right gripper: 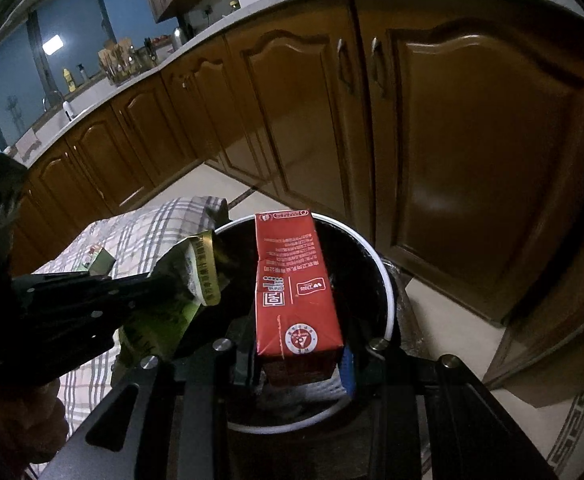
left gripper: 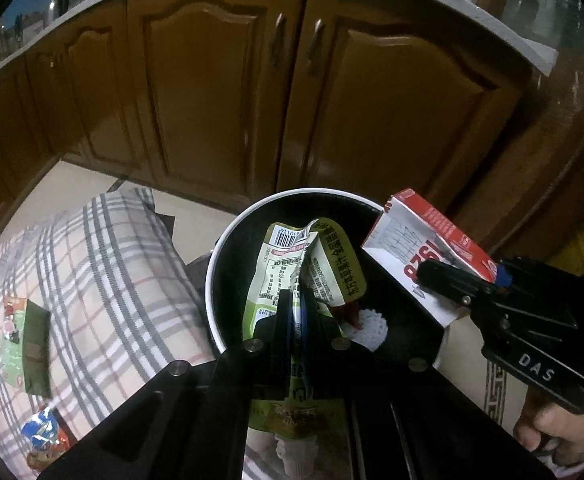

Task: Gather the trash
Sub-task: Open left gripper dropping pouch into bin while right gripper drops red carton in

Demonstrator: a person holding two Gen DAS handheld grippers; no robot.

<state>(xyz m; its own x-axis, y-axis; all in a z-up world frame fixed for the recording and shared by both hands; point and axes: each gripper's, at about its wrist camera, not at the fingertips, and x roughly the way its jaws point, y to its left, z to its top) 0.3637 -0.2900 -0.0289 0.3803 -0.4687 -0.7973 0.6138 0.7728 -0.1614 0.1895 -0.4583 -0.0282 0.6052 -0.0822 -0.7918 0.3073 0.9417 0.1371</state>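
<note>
**Both pieces of trash held over the bin's mouth**

My left gripper (left gripper: 297, 300) has its jaws pinched fully shut on the crumpled green pouch (left gripper: 311, 260), which hangs above the open round bin (left gripper: 212, 264), inside its white rim. My right gripper (right gripper: 303, 364) is clamped, part open, on the red carton (right gripper: 292, 280), whose far end reaches out over the bin's dark interior. From the left view the carton crosses the bin's right rim. The two grippers sit close, side by side, with little slack between them. Just past the bin, brown cabinet doors (left gripper: 212, 92) wall off the far side. To the left, a plaid cloth (left gripper: 104, 280) runs up to the rim, with more wrappers (left gripper: 26, 320) lying on it.
</note>
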